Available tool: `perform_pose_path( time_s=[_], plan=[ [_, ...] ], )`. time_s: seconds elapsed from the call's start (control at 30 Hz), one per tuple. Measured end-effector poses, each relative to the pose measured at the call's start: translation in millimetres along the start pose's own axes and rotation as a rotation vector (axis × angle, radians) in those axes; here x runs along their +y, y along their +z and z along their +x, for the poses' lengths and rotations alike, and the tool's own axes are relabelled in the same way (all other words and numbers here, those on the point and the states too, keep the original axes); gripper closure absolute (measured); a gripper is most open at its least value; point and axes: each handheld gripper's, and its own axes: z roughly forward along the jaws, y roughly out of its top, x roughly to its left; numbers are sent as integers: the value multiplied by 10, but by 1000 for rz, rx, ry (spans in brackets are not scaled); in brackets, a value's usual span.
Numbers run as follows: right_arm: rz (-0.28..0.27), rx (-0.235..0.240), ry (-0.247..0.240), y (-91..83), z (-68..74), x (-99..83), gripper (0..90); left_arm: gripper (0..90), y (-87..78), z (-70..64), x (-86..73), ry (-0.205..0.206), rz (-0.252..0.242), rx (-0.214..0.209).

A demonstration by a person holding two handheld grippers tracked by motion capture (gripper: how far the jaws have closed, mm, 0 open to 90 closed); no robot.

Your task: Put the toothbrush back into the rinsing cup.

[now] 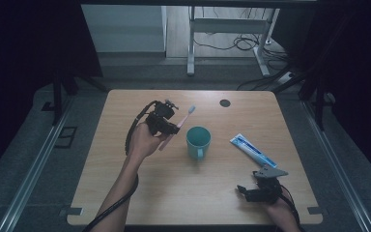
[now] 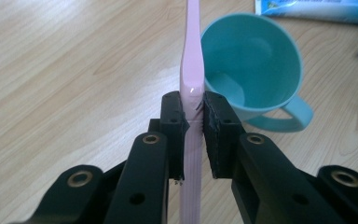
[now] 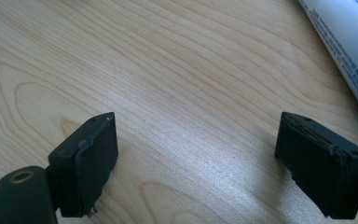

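- Nearest the high view's camera, the right tool (image 1: 244, 190) rests on the near right part of the bench (image 1: 125, 193). In its own view the jaws stand wide apart with bare wood between them, holding nothing.
- The left tool (image 2: 193, 116) is clamped on a pink toothbrush (image 2: 192, 60), its pads pressing the flat handle from both sides. In the high view the left tool (image 1: 173, 126) is raised above the bench, left of the teal cup (image 1: 198, 141).
- The toothbrush (image 1: 186, 117) points away from the hand, its head up and towards the far side, its handle passing just beside the cup's rim.
- The cup (image 2: 251, 70) stands upright and looks empty, handle towards the person.
- The toothpaste tube (image 1: 252, 150) lies flat to the right of the cup, apart from it, its edge showing at the right of the right tool's view (image 3: 349, 51).
- Risk: the handle is smooth and narrow, gripped well below the head; I judge it could pivot or slip between the pads if it knocks the rim.
- Risk: the cup is light and nothing steadies it, so a sideways nudge from the brush or the tool could tip or slide it.
- Lowering the brush off-centre could catch the rim rather than drop inside.
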Motion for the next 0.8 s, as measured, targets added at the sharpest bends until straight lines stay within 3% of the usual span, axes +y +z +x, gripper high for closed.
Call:
perform_pose_path(
  time_s=[0.4,0.63,0.8],
  plan=[
    [0,0,0,0,0,0,129,788,-13,-79,75,25,-88,-39],
    [0,0,0,0,0,0,129,789,-28,-122,125,12,-154,-65],
    [-1,0,-2,0,-1,0,129,788,-16,-142,146,13,-170,-72]
  ],
)
